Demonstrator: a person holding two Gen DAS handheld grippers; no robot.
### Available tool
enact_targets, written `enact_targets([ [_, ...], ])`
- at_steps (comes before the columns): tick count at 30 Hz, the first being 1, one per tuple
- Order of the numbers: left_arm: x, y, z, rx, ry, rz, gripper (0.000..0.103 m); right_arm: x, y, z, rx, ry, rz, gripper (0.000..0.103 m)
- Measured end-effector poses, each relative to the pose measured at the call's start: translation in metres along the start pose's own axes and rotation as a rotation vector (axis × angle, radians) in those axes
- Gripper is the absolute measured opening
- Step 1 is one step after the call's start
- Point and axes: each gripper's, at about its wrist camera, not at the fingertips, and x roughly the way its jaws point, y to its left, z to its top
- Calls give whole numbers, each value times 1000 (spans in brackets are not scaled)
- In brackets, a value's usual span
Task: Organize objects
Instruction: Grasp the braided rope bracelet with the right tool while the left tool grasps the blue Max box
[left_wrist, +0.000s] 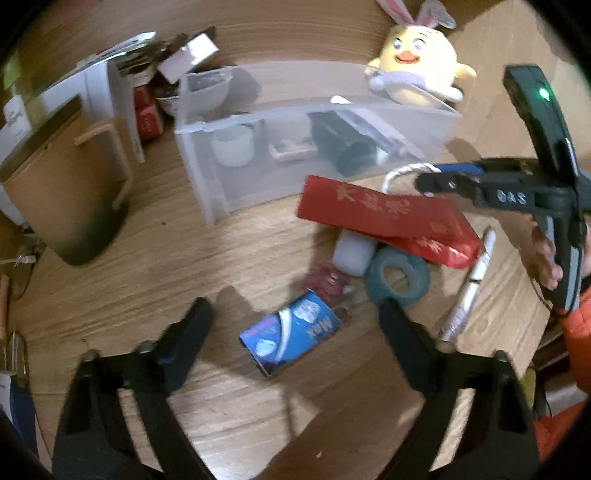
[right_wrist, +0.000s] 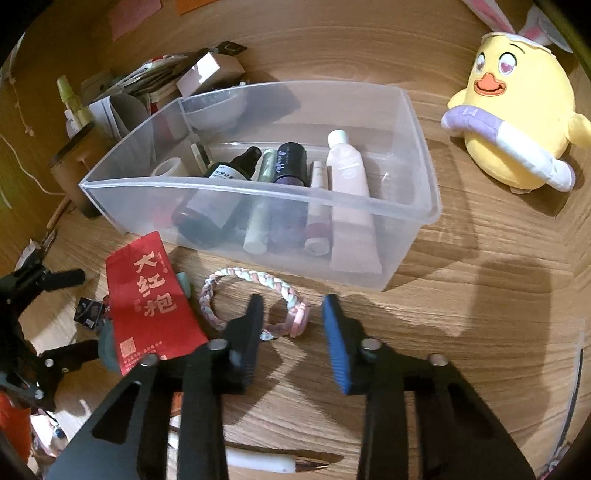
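Observation:
My left gripper (left_wrist: 295, 326) hangs open over the wooden desk, with a small blue box (left_wrist: 291, 336) lying on the wood between its fingers, untouched. Beyond it lie a teal tape roll (left_wrist: 397, 277), a white pen (left_wrist: 469, 288) and red tea packets (left_wrist: 376, 210). My right gripper (right_wrist: 293, 317) is low over a braided pastel bracelet (right_wrist: 258, 277). The bracelet's pink end sits in the gap between the two fingers, and the pads stand clear of it. A clear plastic bin (right_wrist: 258, 188) just behind holds several bottles and tubes.
A yellow plush chick (right_wrist: 517, 110) sits right of the bin. Stacked papers and small boxes (right_wrist: 166, 81) crowd the far left. A brown cardboard box (left_wrist: 62, 184) stands left of the bin. A red packet (right_wrist: 147, 295) lies left of the bracelet. A person's orange sleeve (left_wrist: 576, 332) shows at the right.

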Motion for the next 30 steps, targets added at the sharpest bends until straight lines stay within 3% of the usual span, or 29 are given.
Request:
enact_targets([
  [4,-4,-5,-5,25,-6,21,66,1,2,0,-11,-5,-11,12],
  [11,-15,-2,-14,21,0,15,34,-3,-2,-4,-7,-18,-25,11],
  [18,-19,-8,-16,35,4,42,29,-16,-4,-7,1,-48,-35,11],
  [22,-15,-7,-10,35,3,35,41,-22,1,-7,-13,-58,-38,11],
  [25,-8,-9,-6,46,10,37,42,-29,4,-9,-24,-70,-46,11],
  [27,-6,-9,-4,50,-6,33,37,-34,5,-9,-26,-83,-46,11],
  [28,-6,-8,-3,44,-11,34,27,-37,6,-8,-25,-91,-45,11],
  [30,-6,-4,-3,17,-19,55,27,-44,6,-8,-25,-111,-47,11],
])
